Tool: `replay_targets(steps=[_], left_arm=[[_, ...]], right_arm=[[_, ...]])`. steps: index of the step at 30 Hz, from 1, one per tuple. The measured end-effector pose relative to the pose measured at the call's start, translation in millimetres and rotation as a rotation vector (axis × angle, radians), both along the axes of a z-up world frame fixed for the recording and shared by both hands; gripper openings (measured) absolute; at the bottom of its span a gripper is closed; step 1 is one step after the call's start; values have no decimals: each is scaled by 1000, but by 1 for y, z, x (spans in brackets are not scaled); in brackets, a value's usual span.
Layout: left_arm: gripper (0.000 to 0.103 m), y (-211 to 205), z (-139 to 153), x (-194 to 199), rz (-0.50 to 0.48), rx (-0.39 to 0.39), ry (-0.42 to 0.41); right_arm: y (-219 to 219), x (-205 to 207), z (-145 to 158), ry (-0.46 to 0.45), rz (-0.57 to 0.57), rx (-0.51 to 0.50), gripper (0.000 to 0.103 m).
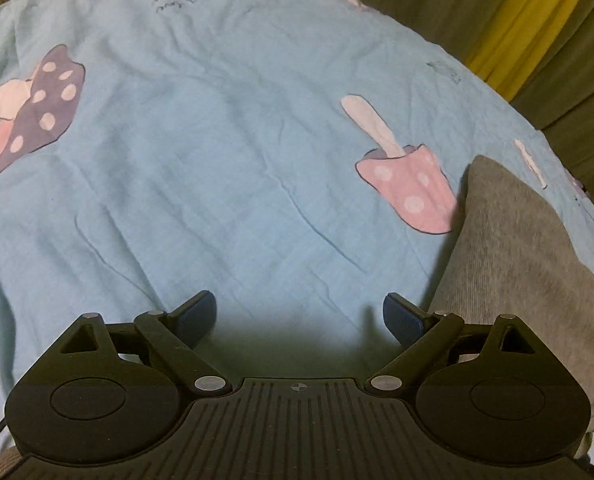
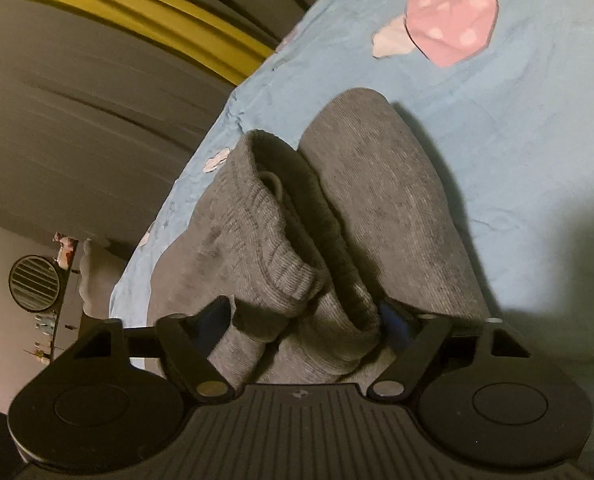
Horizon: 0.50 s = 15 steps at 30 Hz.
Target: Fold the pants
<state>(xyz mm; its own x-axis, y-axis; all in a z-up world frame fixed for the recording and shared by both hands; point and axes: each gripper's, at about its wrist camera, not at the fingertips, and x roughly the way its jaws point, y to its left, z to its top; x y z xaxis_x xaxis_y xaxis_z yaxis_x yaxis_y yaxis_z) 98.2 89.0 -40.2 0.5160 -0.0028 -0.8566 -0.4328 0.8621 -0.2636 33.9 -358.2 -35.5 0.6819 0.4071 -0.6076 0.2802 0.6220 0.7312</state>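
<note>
While both grippers hang over the bed, the findings are as follows.
Surface: blue sheet (image 1: 225, 152) with mushroom prints, creased, covering the bed.
Pants: grey ribbed pants (image 2: 357, 200) lie bunched on the sheet near its edge; the ribbed waistband (image 2: 273, 216) is rolled up in a thick fold; in the left view only a grey corner shows, at the right side.
Left gripper: left gripper (image 1: 300, 316) has its jaws spread wide, nothing between them, bare sheet beneath; the pants lie just beside its right finger.
Right gripper: right gripper (image 2: 309, 320) has grey cloth bunched between its fingers, filling the gap; the pads are largely hidden by the cloth, and it appears to be pinching the pants.
Background: olive and yellow curtain (image 2: 129, 12) beyond the bed edge.
</note>
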Motion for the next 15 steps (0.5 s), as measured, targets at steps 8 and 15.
replay_targets(steps=[8, 15], left_arm=[[95, 4, 1, -7, 23, -15, 0], [95, 13, 1, -12, 70, -68, -45]], right_arm=[[-4, -3, -2, -1, 0, 43, 67], [11, 8, 4, 6, 30, -13, 62]])
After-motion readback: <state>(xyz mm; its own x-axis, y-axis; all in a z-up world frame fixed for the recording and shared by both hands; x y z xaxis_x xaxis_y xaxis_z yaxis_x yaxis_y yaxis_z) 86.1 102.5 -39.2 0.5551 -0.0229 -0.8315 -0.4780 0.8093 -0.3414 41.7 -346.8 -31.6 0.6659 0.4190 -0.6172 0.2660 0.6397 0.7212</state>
